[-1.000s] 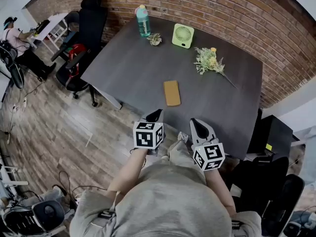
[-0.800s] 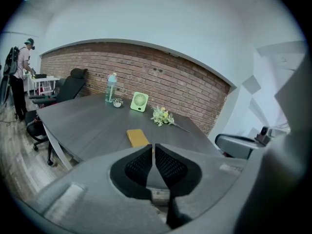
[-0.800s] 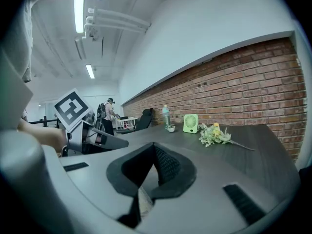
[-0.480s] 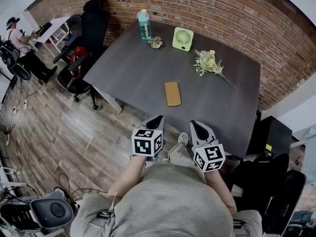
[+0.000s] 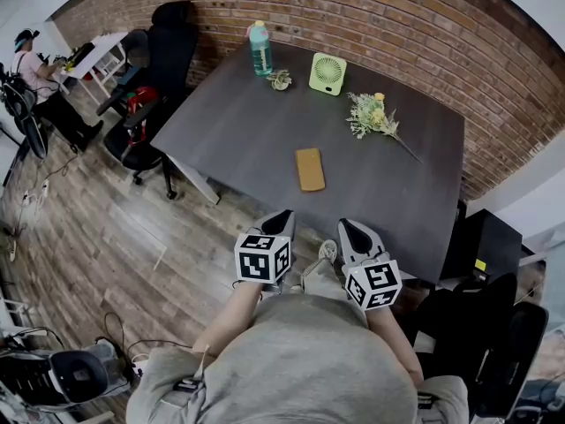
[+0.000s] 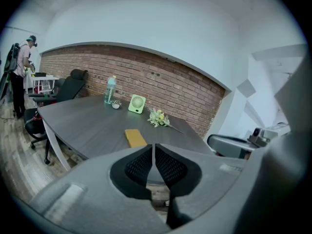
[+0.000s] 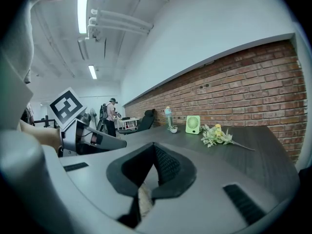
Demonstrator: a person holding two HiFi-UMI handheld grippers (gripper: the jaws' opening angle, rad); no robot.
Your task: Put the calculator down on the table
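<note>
The calculator (image 5: pixel 309 168), a flat mustard-yellow slab, lies on the dark grey table (image 5: pixel 229 122) near its front edge; it also shows in the left gripper view (image 6: pixel 135 137). Both grippers hang in front of my body, short of the table edge and apart from the calculator. My left gripper (image 5: pixel 281 221) is shut with nothing between its pads (image 6: pixel 153 146). My right gripper (image 5: pixel 350 230) is also shut and empty (image 7: pixel 154 146). The right gripper view does not show the calculator; the left gripper's marker cube (image 7: pixel 68 106) appears at its left.
At the table's far side stand a teal bottle (image 5: pixel 259 48), a small potted plant (image 5: pixel 281 79), a green desk fan (image 5: pixel 327 68) and a flower sprig (image 5: pixel 375 113). Black office chairs (image 5: pixel 163 42) stand left of the table, a person (image 5: pixel 35 78) works far left, a black box (image 5: pixel 481 241) sits right.
Both grippers have drawn back a little from the table toward my body, the left one more. The calculator has not moved on the table.
</note>
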